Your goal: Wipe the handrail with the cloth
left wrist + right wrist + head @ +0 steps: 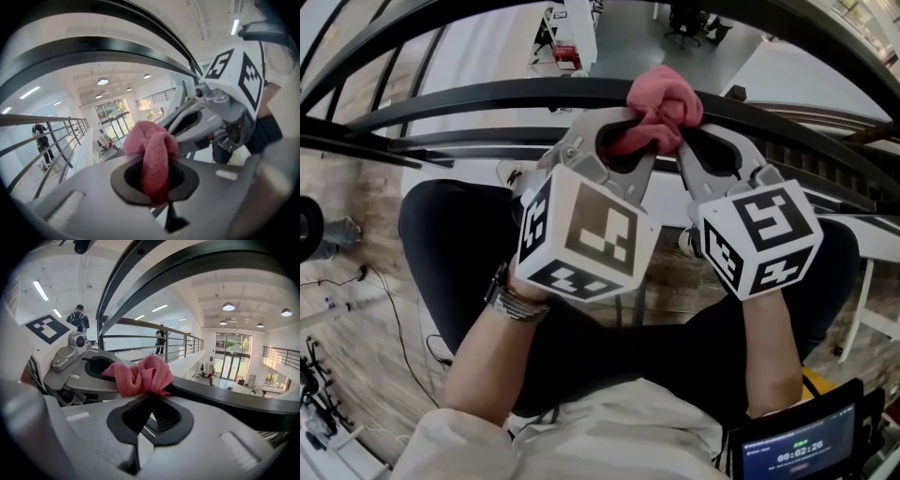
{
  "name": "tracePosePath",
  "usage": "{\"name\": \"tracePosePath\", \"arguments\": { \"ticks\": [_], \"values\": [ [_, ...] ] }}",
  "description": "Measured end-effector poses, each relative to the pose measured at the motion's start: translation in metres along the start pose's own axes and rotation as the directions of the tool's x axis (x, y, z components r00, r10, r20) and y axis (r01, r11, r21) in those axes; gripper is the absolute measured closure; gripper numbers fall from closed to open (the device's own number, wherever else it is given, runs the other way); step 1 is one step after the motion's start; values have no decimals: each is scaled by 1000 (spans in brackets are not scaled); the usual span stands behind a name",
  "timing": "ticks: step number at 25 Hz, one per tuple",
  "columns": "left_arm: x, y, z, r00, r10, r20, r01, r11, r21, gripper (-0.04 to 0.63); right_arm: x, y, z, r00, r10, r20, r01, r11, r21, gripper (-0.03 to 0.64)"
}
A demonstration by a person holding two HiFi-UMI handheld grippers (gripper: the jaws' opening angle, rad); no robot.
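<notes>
Head view is showing the black handrail [487, 94] curving across the top, with wood-look floor [366, 328] lying below it at the left. A bracelet [512, 300] is sitting on the person's left wrist, and that hand is holding the left gripper [652, 141], whose marker cube [586, 234] is facing the camera. Its jaws are closing on the lower part of the pink cloth [666, 105], which is bunching on top of the handrail near the middle of the picture. Just right of it, the right gripper [682, 142] is meeting the same bundle from the other side, so the two sets of tips are sitting almost together under the cloth. A small screen [797, 448] is glowing in the lower right corner.

Left gripper view is showing a distant person [41, 140] standing by a railing [61, 140] at the left. In the middle, the left gripper [152, 161] is pinching a strand of the cloth [150, 140], which is hanging through the oval gap between its pressed-together jaws. The right gripper [168, 127] is lying just beyond, to the right.

Right gripper view is showing the left gripper [108, 377] at the left, touching the cloth [143, 376]. The right gripper [152, 398] is nipping the cloth's lower edge with its tips pressed together, while the handrail [225, 401] is running off to the right.
</notes>
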State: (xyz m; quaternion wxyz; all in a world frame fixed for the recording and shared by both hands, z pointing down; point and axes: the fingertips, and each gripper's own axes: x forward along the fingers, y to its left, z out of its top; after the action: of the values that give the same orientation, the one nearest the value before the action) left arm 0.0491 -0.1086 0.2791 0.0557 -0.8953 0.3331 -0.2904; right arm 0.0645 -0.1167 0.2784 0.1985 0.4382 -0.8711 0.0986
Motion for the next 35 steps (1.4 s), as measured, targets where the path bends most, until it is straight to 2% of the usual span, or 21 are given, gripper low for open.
{"name": "tracePosePath", "arguments": {
  "ticks": [4, 9, 35],
  "values": [
    [-8, 6, -9, 1000, 17, 10, -17, 1000, -7, 565, 7, 12, 2, 1000, 10, 0, -10, 1000, -11, 615],
    [10, -3, 9, 999, 35, -8, -35, 999, -14, 565, -4, -13, 0, 999, 45, 6, -45, 999, -20, 615],
    [33, -32, 33, 999, 25, -40, -24, 1000, 14, 565, -31, -43, -13, 998, 65, 16, -65, 998, -22, 615]
  ]
}}
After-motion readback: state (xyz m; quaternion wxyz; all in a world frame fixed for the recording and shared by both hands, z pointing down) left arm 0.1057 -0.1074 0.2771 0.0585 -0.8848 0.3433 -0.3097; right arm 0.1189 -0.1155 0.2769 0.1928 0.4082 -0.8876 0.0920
